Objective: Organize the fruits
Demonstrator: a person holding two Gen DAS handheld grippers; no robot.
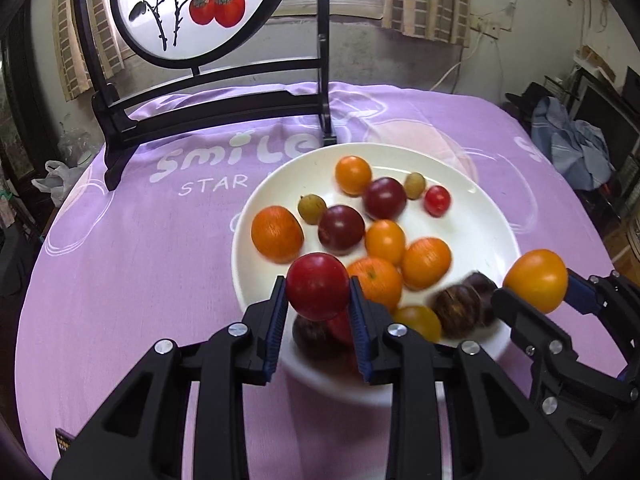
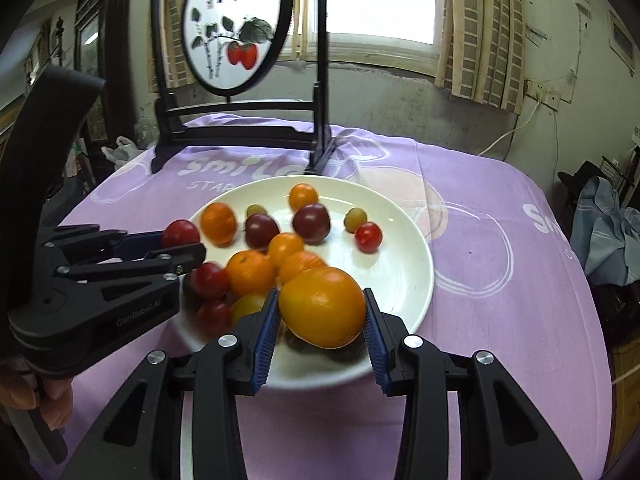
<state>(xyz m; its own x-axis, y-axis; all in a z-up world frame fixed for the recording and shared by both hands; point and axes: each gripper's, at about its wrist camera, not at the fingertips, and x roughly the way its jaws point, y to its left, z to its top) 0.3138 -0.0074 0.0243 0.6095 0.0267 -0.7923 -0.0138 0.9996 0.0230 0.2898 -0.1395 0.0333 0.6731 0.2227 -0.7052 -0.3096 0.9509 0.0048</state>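
Currently both grippers are loaded, each holding one fruit over the near edge of the white round ceramic plate (image 1: 496,224)

Left gripper (image 1: 318,300): jaws clenched on a round glossy red fruit (image 1: 317,291), blue ribbed pads touching both its sides. Fruit sits clear above the plate's near-left rim. Same gripper from the right wrist view (image 2: 182,246), coming in from the left with the red fruit (image 2: 180,233) at its tip

Right gripper (image 2: 320,314): jaws grasping a larger round orange-yellow fruit (image 2: 322,312), pads on both flanks, held above the near side of the plate (image 2: 416,248). Left wrist view shows that gripper (image 1: 534,286) at the plate's right rim with the orange fruit (image 1: 536,280) between its fingers

Directly under the held fruits, on the plate: dark purple and brownish fruits, partly hidden and blurred, plus a small yellow one (image 1: 418,320)

Mid plate: several orange fruits, two dark red plum-like ones, touching or just beside each other. Far side: small orange one, two olive-green ones, a small red one (image 1: 437,200) standing slightly apart

Plate rests on a lilac printed tablecloth (image 1: 140,260) with white "Smile" lettering. Behind the plate: black wooden stand with a round painted screen (image 1: 192,8) showing red fruit and dark leaves. Beyond that, window and curtains
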